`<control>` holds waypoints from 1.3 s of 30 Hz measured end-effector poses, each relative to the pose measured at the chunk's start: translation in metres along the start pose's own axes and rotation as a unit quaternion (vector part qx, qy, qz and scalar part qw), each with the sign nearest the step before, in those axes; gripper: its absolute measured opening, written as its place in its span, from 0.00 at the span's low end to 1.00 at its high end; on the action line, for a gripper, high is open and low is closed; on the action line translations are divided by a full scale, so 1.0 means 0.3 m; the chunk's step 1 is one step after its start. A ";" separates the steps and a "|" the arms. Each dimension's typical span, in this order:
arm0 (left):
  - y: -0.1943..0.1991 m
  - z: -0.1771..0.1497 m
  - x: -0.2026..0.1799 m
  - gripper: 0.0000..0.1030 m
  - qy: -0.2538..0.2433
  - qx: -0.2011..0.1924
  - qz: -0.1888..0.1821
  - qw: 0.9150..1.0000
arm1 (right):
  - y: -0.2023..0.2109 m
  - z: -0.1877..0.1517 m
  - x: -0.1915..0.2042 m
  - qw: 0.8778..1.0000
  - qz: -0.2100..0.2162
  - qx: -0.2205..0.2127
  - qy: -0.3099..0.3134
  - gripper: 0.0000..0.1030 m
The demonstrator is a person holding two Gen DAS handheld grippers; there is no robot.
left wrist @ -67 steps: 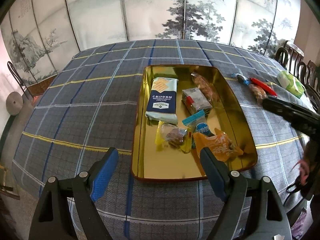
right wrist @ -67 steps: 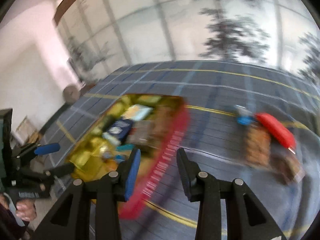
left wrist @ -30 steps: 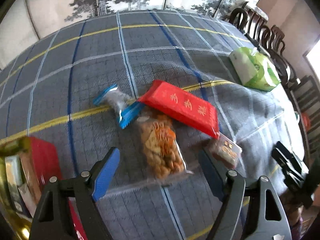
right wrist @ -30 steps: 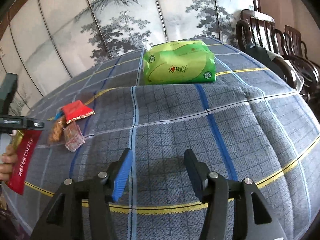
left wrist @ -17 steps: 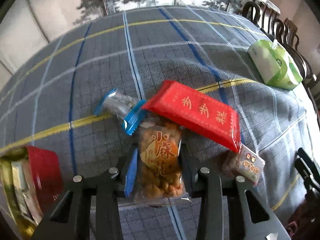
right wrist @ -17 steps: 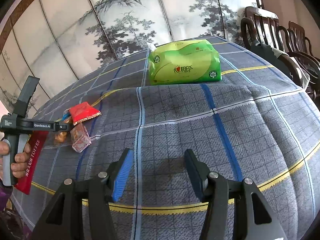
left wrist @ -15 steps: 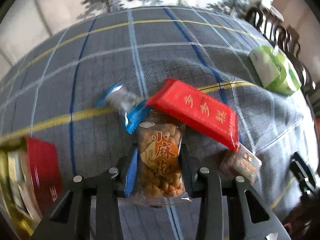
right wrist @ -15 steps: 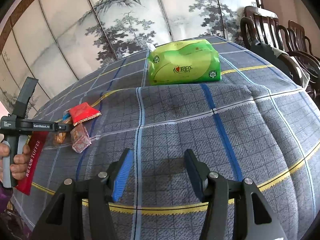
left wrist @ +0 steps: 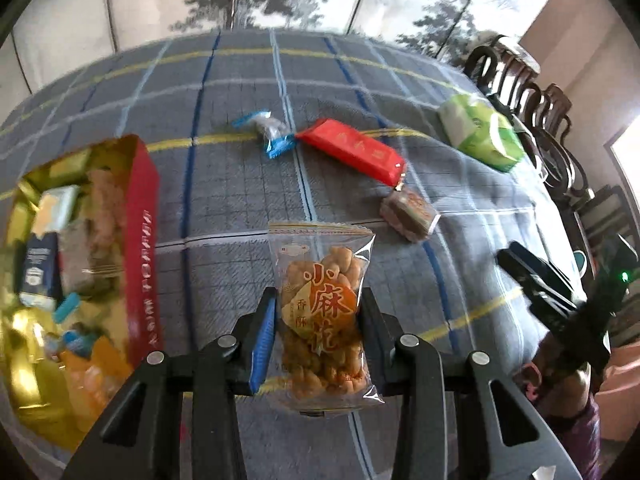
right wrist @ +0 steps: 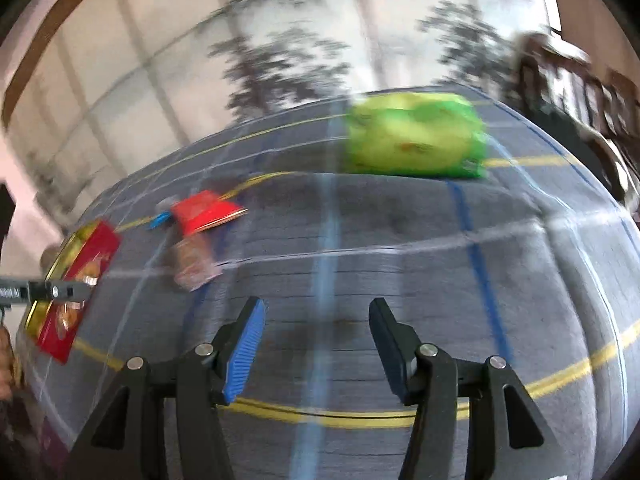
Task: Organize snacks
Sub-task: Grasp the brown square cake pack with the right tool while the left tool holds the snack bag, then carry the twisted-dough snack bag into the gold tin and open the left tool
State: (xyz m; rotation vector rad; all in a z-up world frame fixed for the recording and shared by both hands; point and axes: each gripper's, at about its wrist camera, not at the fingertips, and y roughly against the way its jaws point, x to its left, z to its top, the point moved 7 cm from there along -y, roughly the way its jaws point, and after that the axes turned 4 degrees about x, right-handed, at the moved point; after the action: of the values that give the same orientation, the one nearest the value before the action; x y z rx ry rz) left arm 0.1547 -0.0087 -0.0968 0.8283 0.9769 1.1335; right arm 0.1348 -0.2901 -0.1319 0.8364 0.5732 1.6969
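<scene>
The left gripper (left wrist: 316,320) pinches a clear packet of golden fried twists with orange lettering (left wrist: 320,312), lifted above the grey plaid tablecloth (left wrist: 240,192). Its lower edge is hidden behind the fingers. The red-walled gold tin tray (left wrist: 140,240) sits to its left, contents smeared. The right gripper (right wrist: 316,344) hangs wide apart with nothing between its fingers; its view is blurred, the flat red wrapper (right wrist: 204,212) and green tissue pack (right wrist: 416,140) barely legible.
</scene>
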 end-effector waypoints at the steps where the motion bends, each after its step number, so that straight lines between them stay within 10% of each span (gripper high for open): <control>1: 0.024 -0.007 -0.003 0.34 -0.006 -0.006 0.003 1.000 | -0.003 0.006 0.048 1.000 0.013 0.005 0.018 0.54; 14: 0.186 -0.045 0.046 0.34 0.003 -0.037 -0.011 0.999 | -0.200 0.127 0.340 0.984 0.034 0.050 0.166 0.54; 17: 0.197 -0.054 0.071 0.34 0.012 -0.037 -0.011 0.999 | -0.256 0.123 0.338 0.982 0.013 0.074 0.174 0.39; 30: 0.318 -0.138 0.324 0.35 0.076 -0.060 0.026 0.995 | -0.062 0.072 0.243 0.998 0.028 0.010 0.056 0.28; 39: 0.380 -0.215 0.518 0.35 0.108 -0.072 0.075 0.989 | -0.031 0.051 0.066 0.998 -0.065 -0.011 -0.008 0.28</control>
State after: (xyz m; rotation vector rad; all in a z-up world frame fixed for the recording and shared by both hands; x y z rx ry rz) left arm 0.0757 0.1719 -0.0473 0.6805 1.0078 1.4301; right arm 0.1495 -0.2692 -0.1241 0.7790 0.5852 1.5742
